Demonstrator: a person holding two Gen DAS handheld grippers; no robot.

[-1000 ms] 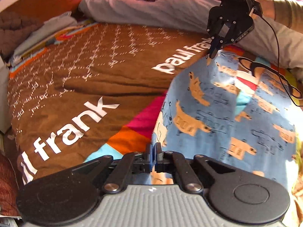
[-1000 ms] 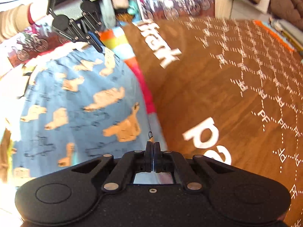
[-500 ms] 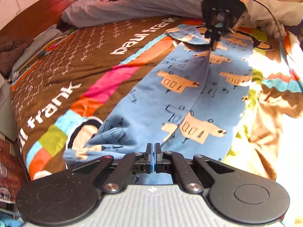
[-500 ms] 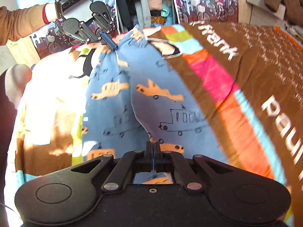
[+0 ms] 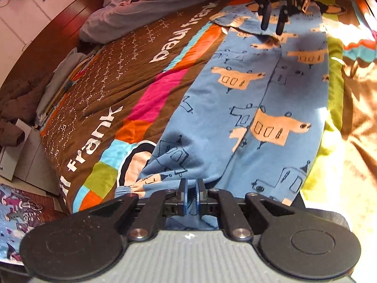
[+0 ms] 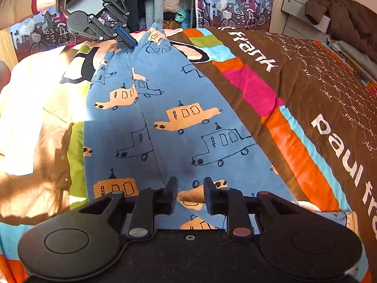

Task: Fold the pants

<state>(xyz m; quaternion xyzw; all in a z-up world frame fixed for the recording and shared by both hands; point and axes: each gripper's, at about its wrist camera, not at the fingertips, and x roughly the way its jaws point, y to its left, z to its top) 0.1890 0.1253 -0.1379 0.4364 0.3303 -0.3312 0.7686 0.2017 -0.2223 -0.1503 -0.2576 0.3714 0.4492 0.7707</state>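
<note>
Blue pants (image 5: 259, 108) printed with orange cars lie lengthwise and flat on the bedcover (image 5: 113, 89), one leg over the other. My left gripper (image 5: 191, 188) sits at the cuff end, its jaws opening by a narrow gap with cloth showing in it. The right wrist view has the same pants (image 6: 188, 122), with the left gripper (image 6: 132, 41) touching the cuffs at the far end. At the waist end my right gripper (image 6: 190, 191) hovers just over the cloth, its jaws opening and well apart, gripping nothing. In the left wrist view the right gripper (image 5: 271, 29) stands over the far end.
A brown "paul frank" bedcover (image 6: 318, 82) with coloured stripes spreads beside the pants. A grey duvet (image 5: 165, 0) and wooden headboard (image 5: 59, 30) lie at one end, hanging clothes (image 6: 153, 0) and a printed curtain at the other. A brown jacket (image 6: 341, 16) is heaped aside. A sleeve (image 6: 16, 7) holds the left gripper.
Both grippers carried the pants sideways across the bed and laid them flat. Both were shut on the cloth before; now the right jaws stand apart and the left show a small gap.
</note>
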